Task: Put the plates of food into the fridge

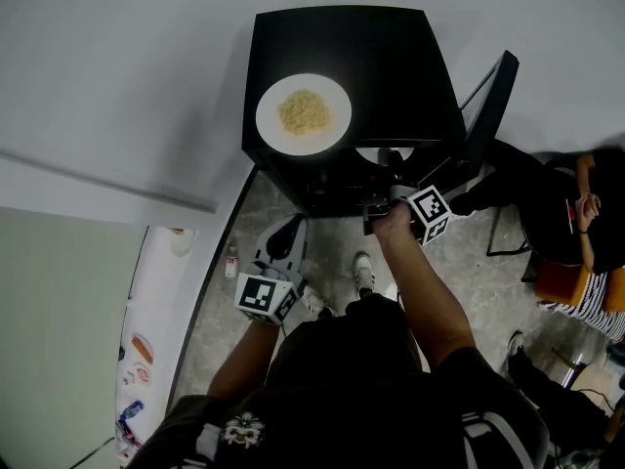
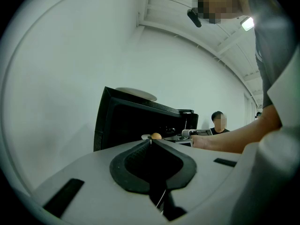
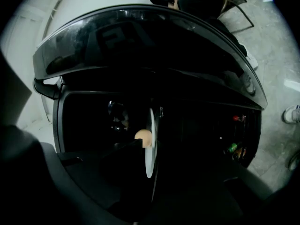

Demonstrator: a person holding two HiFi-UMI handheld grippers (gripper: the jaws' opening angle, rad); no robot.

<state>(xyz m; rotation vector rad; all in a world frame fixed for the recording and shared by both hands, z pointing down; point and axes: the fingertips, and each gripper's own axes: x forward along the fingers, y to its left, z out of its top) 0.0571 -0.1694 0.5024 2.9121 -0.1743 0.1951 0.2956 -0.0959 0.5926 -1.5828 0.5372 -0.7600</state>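
The black fridge point(image 1: 391, 57) stands with its door point(image 1: 493, 106) swung open; a white plate point(image 1: 332, 91) of noodles point(image 1: 304, 111) rests on the fridge's top; the right gripper point(image 3: 149, 146) is at the fridge's open front, jaws narrowly apart about the rim of a second plate point(image 3: 148, 165) carrying a round tan food item point(image 3: 143, 138); the left gripper point(image 2: 150, 140) hangs in front of the fridge, well apart from it, jaws together and empty.

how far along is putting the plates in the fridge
Done: the fridge door is open. In hand: one plate stands between the jaws of the right gripper, at the fridge opening; too dark to tell if it's gripped. Left: the noodle plate on top of the fridge. The left gripper is shut, empty.
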